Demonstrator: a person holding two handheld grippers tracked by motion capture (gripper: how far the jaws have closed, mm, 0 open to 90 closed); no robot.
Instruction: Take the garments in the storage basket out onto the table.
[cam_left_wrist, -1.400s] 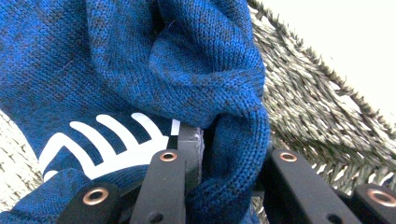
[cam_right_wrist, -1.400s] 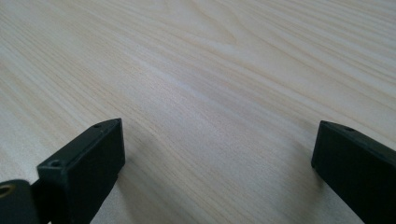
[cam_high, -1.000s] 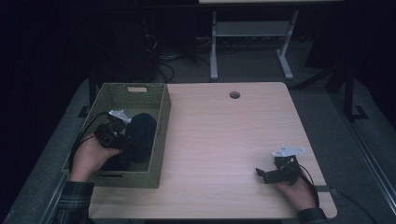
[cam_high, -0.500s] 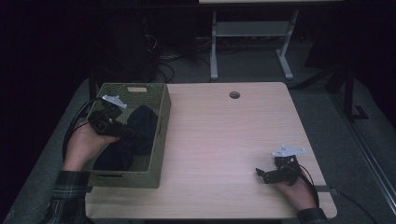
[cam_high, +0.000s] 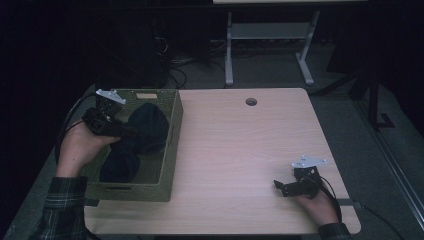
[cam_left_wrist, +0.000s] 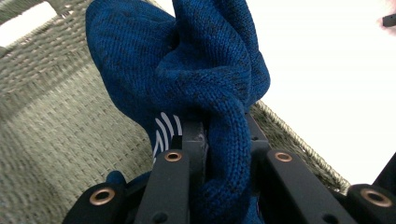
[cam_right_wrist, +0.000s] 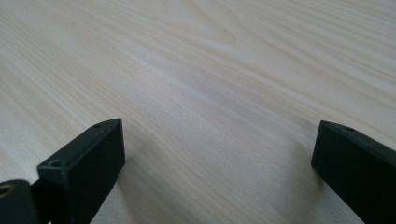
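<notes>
A light wooden table (cam_high: 240, 150) carries a woven olive basket (cam_high: 170, 145) at its left end. Inside the basket lies a dark blue knitted garment (cam_high: 142, 132), bunched in folds.

The left gripper (cam_high: 122, 131) reaches into the basket from its outer side. In the left gripper view its two black jaws pinch a thick twisted fold of the garment (cam_left_wrist: 205, 84), which rises ahead of the jaws with the basket's woven wall (cam_left_wrist: 60, 107) behind and to the side. Part of the cloth hangs from the jaws; a lower part appears to rest on the basket floor, below and toward the person.

The right gripper (cam_high: 280, 187) rests on the table well away, near the front right corner. Its jaws stand spread wide with nothing between them, bare wood (cam_right_wrist: 210, 93) ahead.

Judged from this, the grasp is made and the lift is under way; drawing the garment clear of the basket and setting it on the table remains.

Compared with a second ago, the left hand (cam_high: 80, 147) and gripper sit higher and nearer the basket's far end, and more cloth is pulled up. The right gripper has not shifted.
</notes>
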